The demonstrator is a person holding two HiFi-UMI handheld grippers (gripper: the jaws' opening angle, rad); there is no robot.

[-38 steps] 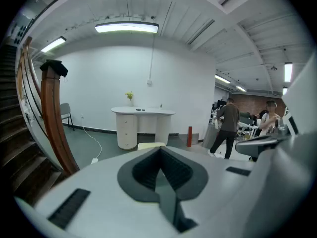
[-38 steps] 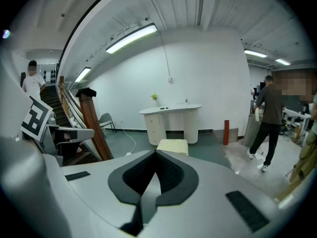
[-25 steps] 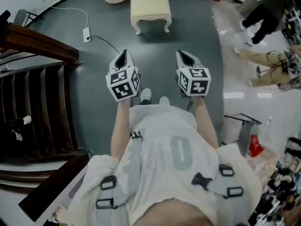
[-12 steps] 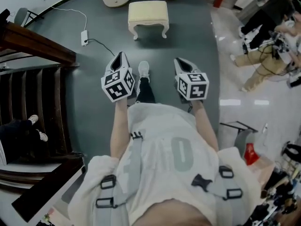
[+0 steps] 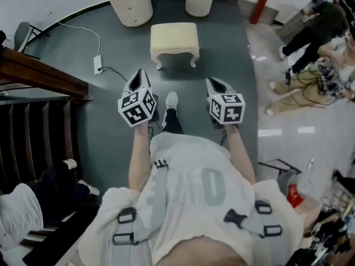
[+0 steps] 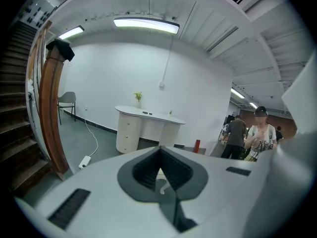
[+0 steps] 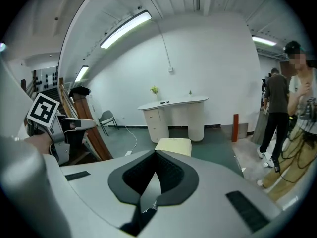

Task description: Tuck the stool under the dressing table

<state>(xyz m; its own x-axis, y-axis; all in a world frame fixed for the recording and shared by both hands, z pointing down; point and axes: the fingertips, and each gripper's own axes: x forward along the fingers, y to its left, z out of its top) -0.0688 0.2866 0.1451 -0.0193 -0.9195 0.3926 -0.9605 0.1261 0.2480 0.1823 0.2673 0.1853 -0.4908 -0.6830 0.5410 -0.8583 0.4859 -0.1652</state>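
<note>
Stool (image 5: 174, 39): on the green floor, just short of the gap between the table's two pedestals.
Long axis: side to side in the head view, parallel to the table front.
Table (image 5: 131, 3): straight beyond the stool.
Left gripper (image 5: 139, 74): jaws closed, empty, stool ahead and apart.
Right gripper (image 5: 213, 82): jaws closed, empty, likewise.
Nearer hand: neither clearly; the stool sits midway ahead of both.
Writing: none legible; only square markers on the gripper cubes.
</note>
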